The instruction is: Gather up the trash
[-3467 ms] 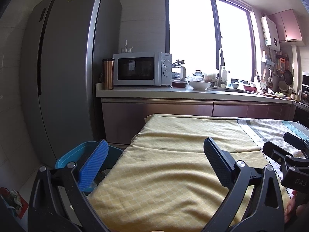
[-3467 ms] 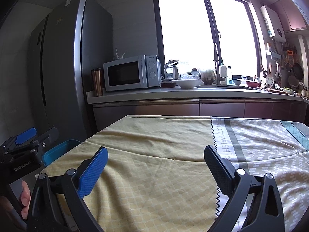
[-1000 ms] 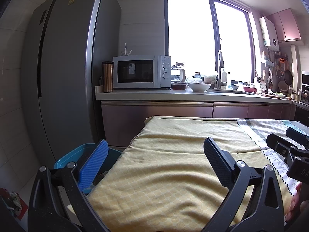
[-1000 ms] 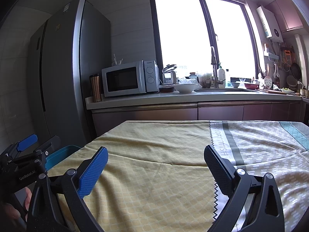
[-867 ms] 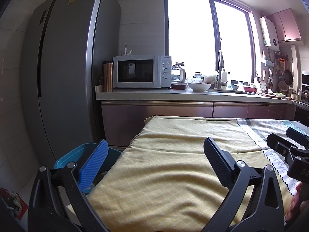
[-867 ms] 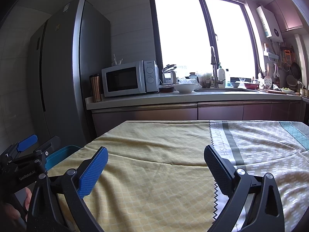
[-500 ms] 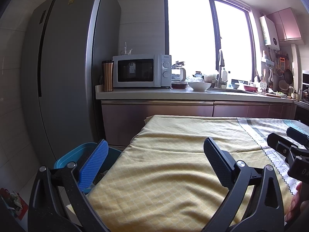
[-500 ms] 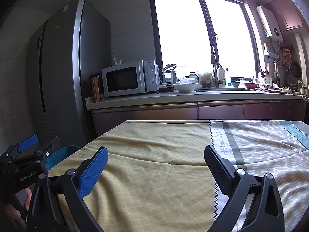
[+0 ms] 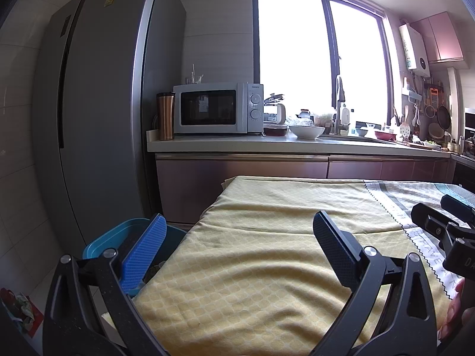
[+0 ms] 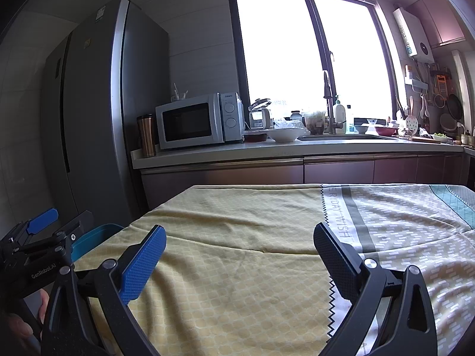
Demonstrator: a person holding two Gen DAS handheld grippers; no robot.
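My left gripper is open above the near left part of a table under a yellow cloth, nothing between its fingers. A blue bin stands on the floor just left of the table, with dark contents I cannot make out; its rim also shows in the right wrist view. My right gripper is open too, hovering empty over the middle of the cloth. Each gripper appears at the edge of the other's view. No loose trash shows on the cloth.
A tall grey fridge stands left beyond the bin. Behind the table runs a counter with a microwave, a copper tumbler, bowls and a sink under a bright window. Crumpled wrappers lie on the floor at far left.
Both grippers stay open and empty. The views have shifted only slightly, with the right gripper drifting a little in the left wrist view.
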